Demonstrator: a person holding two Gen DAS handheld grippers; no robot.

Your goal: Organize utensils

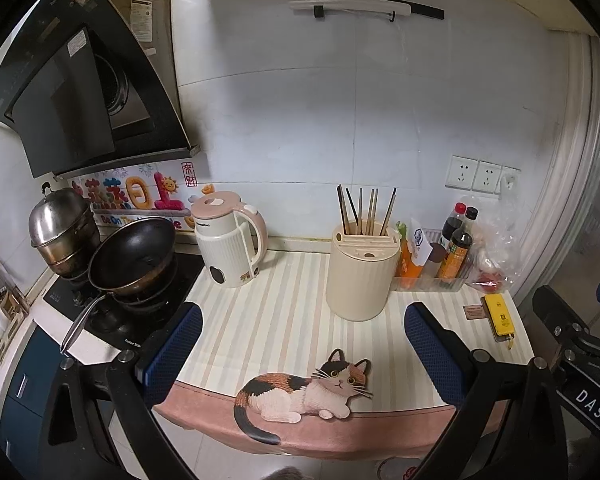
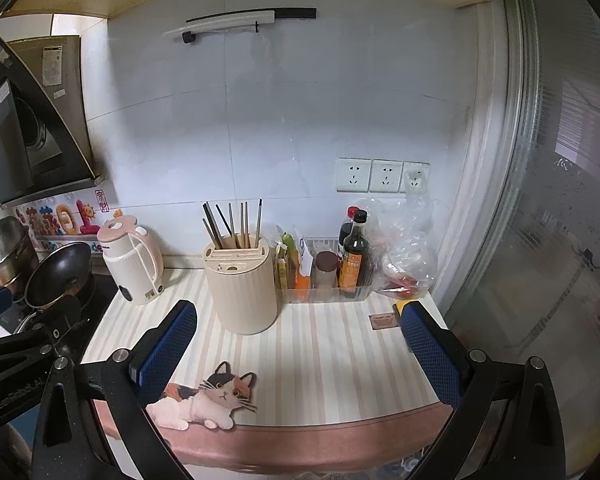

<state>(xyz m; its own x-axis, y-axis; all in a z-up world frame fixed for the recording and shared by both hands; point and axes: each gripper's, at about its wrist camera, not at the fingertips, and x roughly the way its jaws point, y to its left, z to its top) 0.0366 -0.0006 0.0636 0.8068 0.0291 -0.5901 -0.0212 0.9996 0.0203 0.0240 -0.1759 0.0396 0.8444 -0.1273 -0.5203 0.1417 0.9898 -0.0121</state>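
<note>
Both wrist views face the back wall from the counter's front edge, near. Shared: utensil holder (image 1: pixel 362 276) (image 2: pixel 242 288) at 12 o'clock, kettle (image 1: pixel 230 240) (image 2: pixel 132 260) at 10.

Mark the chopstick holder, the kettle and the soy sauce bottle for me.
chopstick holder (image 1: pixel 360 276): left wrist view, front of its ribbed wall.
kettle (image 1: pixel 230 252): left wrist view, white body.
soy sauce bottle (image 2: pixel 354 258): right wrist view, label area.

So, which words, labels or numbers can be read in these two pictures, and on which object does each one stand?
"DAS": on the right gripper's body, seen in the left wrist view.
"Be On Th…": partly hidden, on the colourful wall sticker.
Range hood labels, kettle brand, bottle label, yellow device, small brown card: too small or blurred to read.
</note>
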